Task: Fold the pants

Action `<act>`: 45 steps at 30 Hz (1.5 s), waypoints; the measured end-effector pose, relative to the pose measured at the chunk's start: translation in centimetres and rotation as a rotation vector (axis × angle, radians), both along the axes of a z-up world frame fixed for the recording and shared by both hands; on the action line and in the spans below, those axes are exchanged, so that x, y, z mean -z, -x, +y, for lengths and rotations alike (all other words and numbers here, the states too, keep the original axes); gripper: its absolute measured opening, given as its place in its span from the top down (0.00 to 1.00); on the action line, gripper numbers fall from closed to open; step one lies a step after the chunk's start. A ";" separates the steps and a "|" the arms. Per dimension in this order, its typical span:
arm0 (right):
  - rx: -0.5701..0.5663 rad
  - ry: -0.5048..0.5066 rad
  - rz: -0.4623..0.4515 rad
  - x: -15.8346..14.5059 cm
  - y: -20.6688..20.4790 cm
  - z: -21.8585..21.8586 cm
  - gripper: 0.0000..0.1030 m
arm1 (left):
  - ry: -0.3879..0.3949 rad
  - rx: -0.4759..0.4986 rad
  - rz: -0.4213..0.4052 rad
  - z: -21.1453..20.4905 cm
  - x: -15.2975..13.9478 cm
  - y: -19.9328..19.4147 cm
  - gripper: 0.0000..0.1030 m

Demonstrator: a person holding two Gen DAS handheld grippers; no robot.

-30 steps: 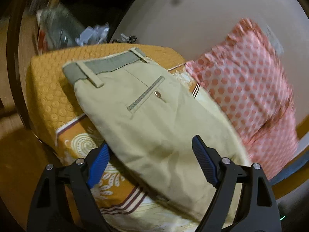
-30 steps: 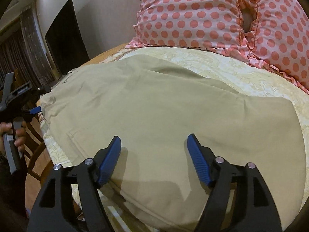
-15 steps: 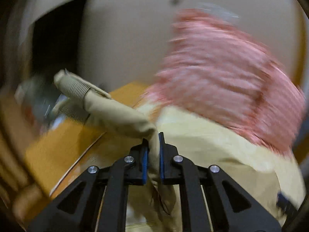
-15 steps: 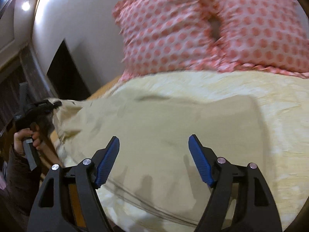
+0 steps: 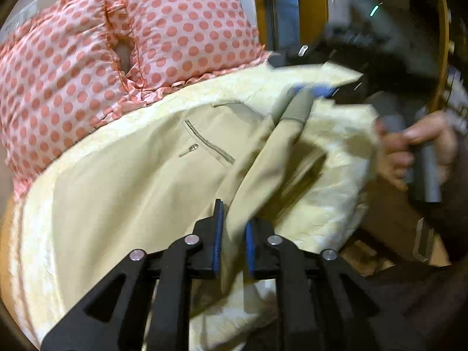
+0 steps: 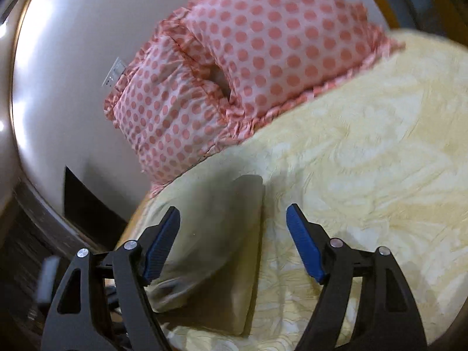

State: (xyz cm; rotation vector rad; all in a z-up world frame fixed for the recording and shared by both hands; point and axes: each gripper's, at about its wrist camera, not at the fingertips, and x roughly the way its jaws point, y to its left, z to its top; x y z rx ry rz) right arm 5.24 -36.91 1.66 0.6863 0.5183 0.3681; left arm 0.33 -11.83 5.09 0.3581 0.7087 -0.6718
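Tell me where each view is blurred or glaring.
Left wrist view: motion blur smears the right gripper and hand; pants pocket stays fairly sharp. Right wrist view: glare on the wall, soft blur across pillow and bedsheet.

pale glossy wall [image 6: 73, 58]; 2 pink polka-dot pillows [image 6: 248, 67] on yellow patterned bedspread [image 6: 365, 161]; dark doorway [image 6: 84, 201].

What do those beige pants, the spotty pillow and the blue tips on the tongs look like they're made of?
The pants look like matte woven cotton twill: soft creases, stitched pocket, ribbed grey waistband. The pillow seems thin printed cotton or a blend, with frilled edges. The blue pads on the fingers look like ridged rubber or soft plastic; I can't tell which.
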 end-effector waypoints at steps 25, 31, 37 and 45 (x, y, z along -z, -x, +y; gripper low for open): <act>-0.319 0.081 0.178 3.1 -9.5 4.1 0.85 | 0.307 -0.442 0.424 15.8 1.5 -17.2 0.91; -0.331 0.101 0.116 -0.2 -12.9 4.2 0.88 | 0.271 -0.429 0.306 14.1 -1.2 -20.6 0.94; -0.207 0.165 0.107 -1.4 -20.5 3.0 0.85 | 0.190 -0.503 0.222 11.3 -0.7 -28.1 0.92; -0.114 0.271 0.052 -3.3 -16.4 1.9 0.35 | 0.286 -0.469 0.132 12.1 -3.5 -22.6 0.60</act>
